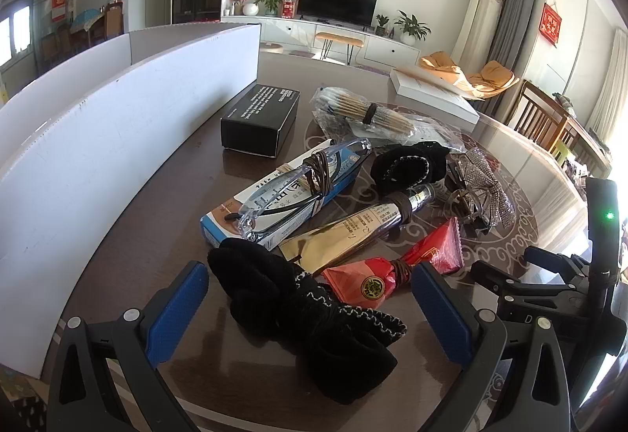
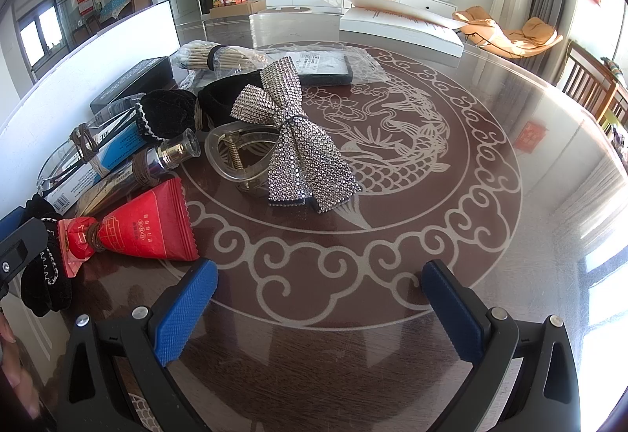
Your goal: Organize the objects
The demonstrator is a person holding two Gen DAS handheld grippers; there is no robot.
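- Your left gripper gapes wide and empty around the black velvet scrunchie, low centre of frame; centre it before closing.
- Your right gripper is wide open, holding nothing, below the rhinestone bow clip mid-frame.

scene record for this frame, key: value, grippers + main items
left gripper: jaws open, either side of the black scrunchie, not closed on it
right gripper: jaws open, nothing between them, above bare table
rhinestone bow clip: ahead of right gripper
red packet: banded, left of right gripper
glasses: banded onto blue-white box
black box: beside white board
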